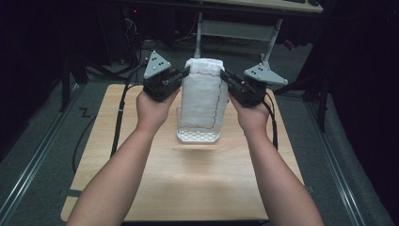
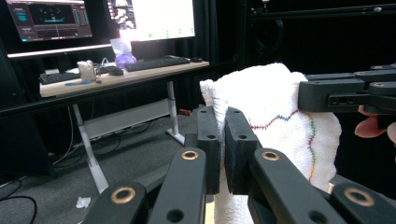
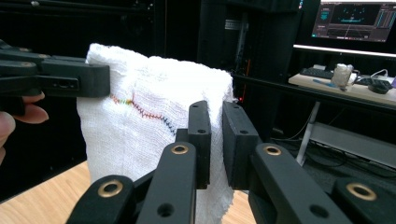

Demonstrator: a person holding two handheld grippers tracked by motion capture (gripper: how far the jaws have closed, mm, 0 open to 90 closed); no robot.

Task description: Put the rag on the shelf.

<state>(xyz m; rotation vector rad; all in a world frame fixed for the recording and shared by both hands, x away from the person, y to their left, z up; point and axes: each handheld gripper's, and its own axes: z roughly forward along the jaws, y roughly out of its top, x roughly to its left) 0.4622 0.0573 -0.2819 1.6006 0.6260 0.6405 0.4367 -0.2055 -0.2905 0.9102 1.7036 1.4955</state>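
Here, cloth: a white woven towel with a wavy multicoloured stitch line hangs spread between the two grippers, its lower edge just above or touching a white perforated tray; which, I cannot tell.
Left gripper: jaws nearly closed, pinching the towel's upper left corner; in the left gripper view only a thin fold sits between the pads.
Right gripper: likewise almost shut on the upper right corner, cloth pressed between its pads.
Why held so: gripping both top corners, apart and level, keeps the towel flat and open like a sheet, probably so it can be folded or laid down without bunching.
Hands: each hand wraps a gripper body from below, forearms coming in from the near edge.
Surface: a light wooden tabletop, with the tray near its middle, below the towel.
Room: dim, dark curtains around; grey floor with a metal rail on the left; beyond, a desk carrying lit monitors and keyboards.
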